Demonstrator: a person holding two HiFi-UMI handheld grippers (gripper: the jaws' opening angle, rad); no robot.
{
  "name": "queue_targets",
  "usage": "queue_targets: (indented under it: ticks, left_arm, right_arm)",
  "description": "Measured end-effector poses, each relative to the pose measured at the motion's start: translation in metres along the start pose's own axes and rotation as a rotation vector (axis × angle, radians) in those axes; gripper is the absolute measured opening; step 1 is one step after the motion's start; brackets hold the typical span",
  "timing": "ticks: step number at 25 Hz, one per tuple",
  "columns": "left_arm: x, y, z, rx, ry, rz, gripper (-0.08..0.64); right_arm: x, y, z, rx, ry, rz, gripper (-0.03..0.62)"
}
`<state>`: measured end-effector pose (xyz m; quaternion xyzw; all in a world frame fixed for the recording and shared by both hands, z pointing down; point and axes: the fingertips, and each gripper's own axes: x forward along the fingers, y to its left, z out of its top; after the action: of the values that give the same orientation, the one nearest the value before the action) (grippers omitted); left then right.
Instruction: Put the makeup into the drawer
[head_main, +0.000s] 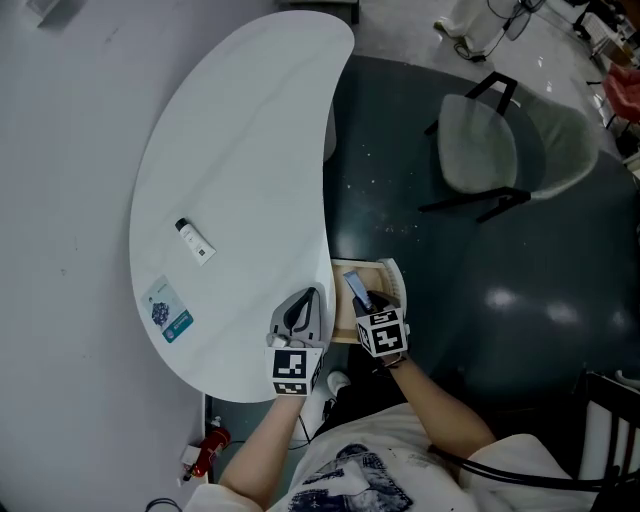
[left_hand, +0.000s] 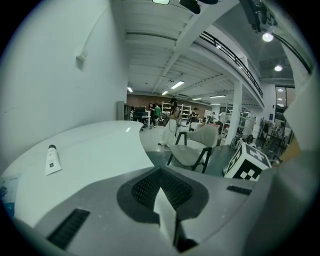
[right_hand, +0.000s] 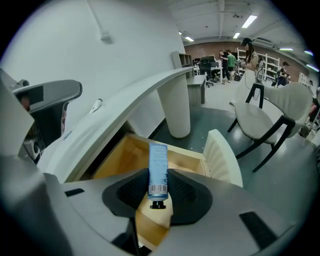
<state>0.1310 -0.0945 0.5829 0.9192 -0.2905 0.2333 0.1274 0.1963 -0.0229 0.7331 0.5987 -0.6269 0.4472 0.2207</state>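
Blue tube (right_hand: 158, 162), with a barcode near its black cap, is clamped in the right gripper's (right_hand: 158, 181) jaws above the open wooden drawer (right_hand: 117, 157). Left gripper (left_hand: 164, 202) jaws are closed and empty over the white surface (head_main: 240, 150), where a white tube (head_main: 195, 240) lies, its print seemingly too small to read.

No legible text or labels.

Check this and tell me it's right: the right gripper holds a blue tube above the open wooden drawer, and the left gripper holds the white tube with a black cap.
One thing is wrong. The left gripper is shut on nothing, and the white tube with a black cap lies on the white table, as the left gripper view shows. The right gripper does hold the blue tube above the open wooden drawer.
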Motion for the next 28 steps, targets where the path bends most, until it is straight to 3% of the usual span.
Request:
queue_targets:
  ticks: [28]
  left_arm:
    - [0.031, 0.03, -0.012, -0.044, 0.066, 0.051, 0.035]
  right_arm:
    - [0.101, -0.01, -0.025, 0.094, 0.178, 0.024, 0.137]
